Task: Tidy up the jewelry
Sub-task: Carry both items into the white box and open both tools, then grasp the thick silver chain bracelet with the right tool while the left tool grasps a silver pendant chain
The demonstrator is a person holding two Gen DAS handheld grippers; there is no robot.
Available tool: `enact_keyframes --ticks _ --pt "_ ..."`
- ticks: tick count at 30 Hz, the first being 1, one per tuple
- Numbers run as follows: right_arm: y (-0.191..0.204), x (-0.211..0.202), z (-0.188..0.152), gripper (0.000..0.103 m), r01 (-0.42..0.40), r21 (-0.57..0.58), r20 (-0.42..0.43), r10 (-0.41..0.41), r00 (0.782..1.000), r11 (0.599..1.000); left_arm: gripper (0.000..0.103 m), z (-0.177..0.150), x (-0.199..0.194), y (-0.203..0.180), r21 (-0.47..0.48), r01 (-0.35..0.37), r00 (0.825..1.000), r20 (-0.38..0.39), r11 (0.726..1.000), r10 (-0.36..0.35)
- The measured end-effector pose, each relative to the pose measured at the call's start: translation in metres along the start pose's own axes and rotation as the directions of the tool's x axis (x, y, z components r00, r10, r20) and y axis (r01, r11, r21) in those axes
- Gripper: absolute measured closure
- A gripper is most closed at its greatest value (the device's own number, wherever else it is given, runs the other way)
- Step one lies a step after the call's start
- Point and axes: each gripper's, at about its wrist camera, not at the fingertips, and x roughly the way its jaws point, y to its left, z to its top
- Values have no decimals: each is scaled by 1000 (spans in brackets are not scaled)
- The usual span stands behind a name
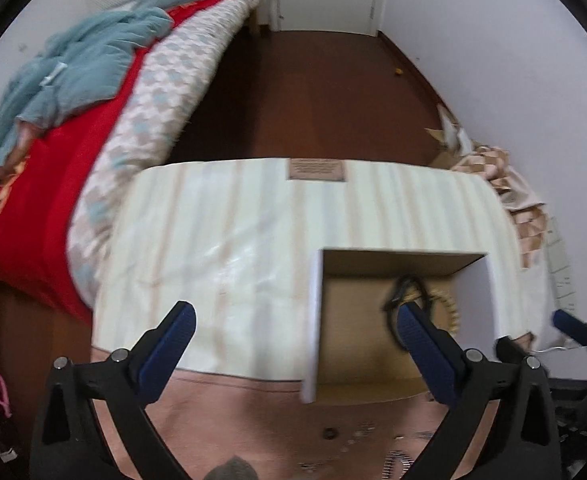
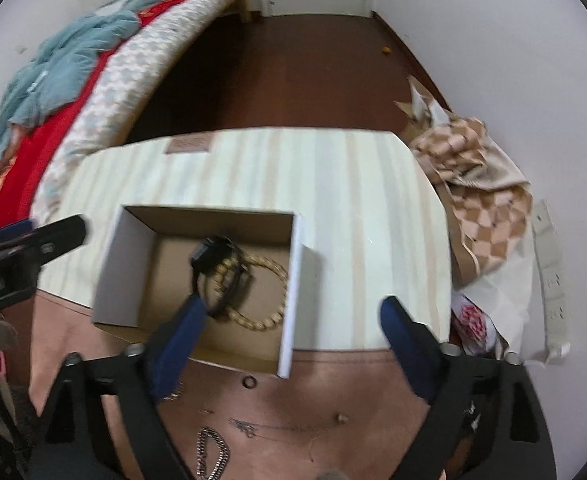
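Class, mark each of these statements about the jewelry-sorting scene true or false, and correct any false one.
1. The cardboard box already holds a beaded bracelet and a black watch. True.
2. The right gripper is shut on a necklace. False: its jaws stand wide apart and hold nothing.
3. A silver chain lies on the pink surface outside the box. True.
4. The box has its lid on. False: its top is open and the contents show.
5. The left gripper is open. True.
6. The small dark ring lies inside the box. False: it rests on the pink surface just in front of it.
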Motion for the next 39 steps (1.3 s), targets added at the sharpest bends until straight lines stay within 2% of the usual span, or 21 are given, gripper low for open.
enact_keyframes --ticks 6,15,22,32,36,39 --pt "6 9 -18 4 18 8 -21 -18 1000 1000 0 -19 3 9 -13 -42 999 10 999 42" --pt "17 -13 -26 4 61 21 38 -62 997 998 0 -31 -24 15 -9 -72 995 74 997 72" --pt "19 -51 -35 4 72 41 105 -76 992 997 0 -43 -62 19 -19 -84 986 140 996 86" --pt "29 -121 -58 4 93 49 234 -102 967 995 0 -68 -120 25 -35 -60 975 212 998 66" --pt "31 -139 -69 4 84 50 257 -94 962 995 0 -76 -137 27 -34 -50 972 228 998 57" --pt "32 -146 -78 4 66 55 259 -78 963 996 0 -86 -140 27 -35 -39 976 213 999 46"
